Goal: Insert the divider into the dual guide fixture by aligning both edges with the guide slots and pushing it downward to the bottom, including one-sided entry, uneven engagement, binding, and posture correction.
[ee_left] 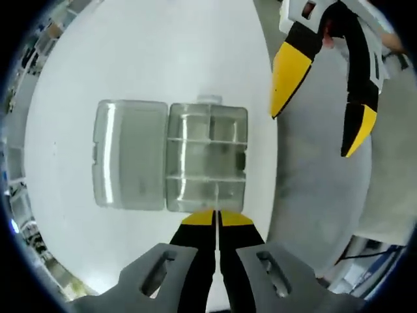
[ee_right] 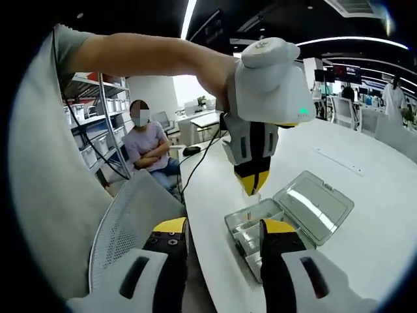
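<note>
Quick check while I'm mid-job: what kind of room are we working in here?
Likely an open-plan lab or workshop office: a long white table, metal shelving with storage bins along the wall, ceiling strip lights, and a seated person at desks behind.

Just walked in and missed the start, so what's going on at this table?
A person is working with a handheld gripper in each hand over a clear plastic compartment box lying open on a white table, its lid folded flat beside it. The left gripper hangs just above the box with its jaws shut, apparently pinching a thin clear divider that is hard to make out. The right gripper waits off to the side, jaws open and empty. How deep the divider sits can't be told.
</note>
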